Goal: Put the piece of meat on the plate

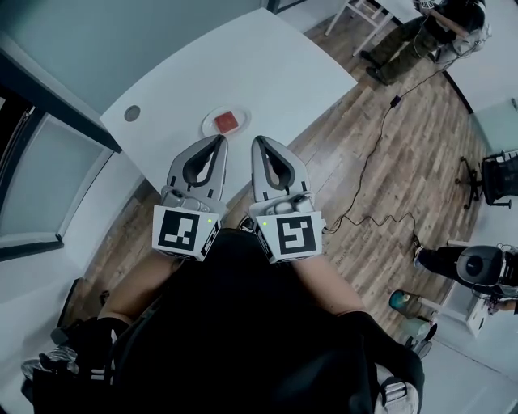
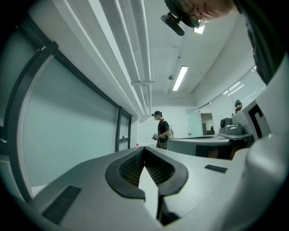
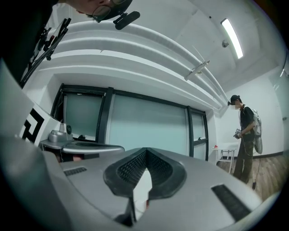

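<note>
My left gripper (image 1: 219, 139) and right gripper (image 1: 257, 141) sit side by side close to my body, both level and pointing over the near edge of the white table (image 1: 275, 65). Each has its jaws pressed together, ribbed pads meeting at the tips and pinching nothing. The meat (image 1: 228, 121), a small red square, lies on the plate (image 1: 210, 128), a small round white one near the table's near edge. In the head view the plate is just beyond my left tips, apart from them, with only bare tabletop between. A grey disc (image 1: 132, 113) lies flat on the table, well to the plate's left. To the right of the table a dark cable (image 1: 368, 166) snakes across the wood floor (image 1: 405, 121) towards a person (image 1: 421, 28) standing past the table's far corner, beside a white chair (image 1: 360, 12). Along my own jaws I see over the table rather than onto it. There is a frosted glass wall (image 2: 67, 126) in dark frames, that person standing with something in their hands, and my other gripper's grey body at the picture's edge.
</note>
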`<move>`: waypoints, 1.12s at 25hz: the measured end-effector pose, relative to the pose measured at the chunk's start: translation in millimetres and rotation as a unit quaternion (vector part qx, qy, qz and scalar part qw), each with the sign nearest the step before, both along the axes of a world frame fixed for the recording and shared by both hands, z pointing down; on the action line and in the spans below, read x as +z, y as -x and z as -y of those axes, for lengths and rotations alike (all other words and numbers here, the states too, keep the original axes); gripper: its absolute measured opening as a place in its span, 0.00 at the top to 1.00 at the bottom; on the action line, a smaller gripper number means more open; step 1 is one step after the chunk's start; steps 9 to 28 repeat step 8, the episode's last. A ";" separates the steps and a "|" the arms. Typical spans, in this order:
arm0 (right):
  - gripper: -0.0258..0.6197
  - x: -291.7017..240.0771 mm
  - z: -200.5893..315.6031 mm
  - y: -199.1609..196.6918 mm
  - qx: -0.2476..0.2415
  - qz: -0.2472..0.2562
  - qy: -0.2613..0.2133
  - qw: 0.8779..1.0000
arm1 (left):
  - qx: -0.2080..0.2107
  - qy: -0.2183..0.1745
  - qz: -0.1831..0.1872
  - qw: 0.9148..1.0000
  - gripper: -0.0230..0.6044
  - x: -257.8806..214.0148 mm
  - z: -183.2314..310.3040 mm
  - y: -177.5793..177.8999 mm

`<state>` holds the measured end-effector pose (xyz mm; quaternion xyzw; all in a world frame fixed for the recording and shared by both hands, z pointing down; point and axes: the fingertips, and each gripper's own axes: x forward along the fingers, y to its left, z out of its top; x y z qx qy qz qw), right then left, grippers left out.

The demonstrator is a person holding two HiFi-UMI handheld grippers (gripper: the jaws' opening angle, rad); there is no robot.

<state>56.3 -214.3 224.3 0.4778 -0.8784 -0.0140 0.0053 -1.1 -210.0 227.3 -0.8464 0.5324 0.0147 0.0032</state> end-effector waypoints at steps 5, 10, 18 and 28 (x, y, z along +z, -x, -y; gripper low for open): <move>0.96 -12.0 -22.4 21.5 0.005 0.009 -0.012 1.000 | 0.012 -0.007 -0.002 1.000 0.96 -11.6 -20.2 19.1; 0.96 -19.8 -28.9 35.4 0.012 0.011 -0.014 1.000 | 0.018 -0.002 -0.003 1.000 0.96 -16.8 -26.4 31.7; 0.96 -19.8 -28.9 35.4 0.012 0.011 -0.014 1.000 | 0.018 -0.002 -0.003 1.000 0.96 -16.8 -26.4 31.7; 0.96 -19.8 -28.9 35.4 0.012 0.011 -0.014 1.000 | 0.018 -0.002 -0.003 1.000 0.96 -16.8 -26.4 31.7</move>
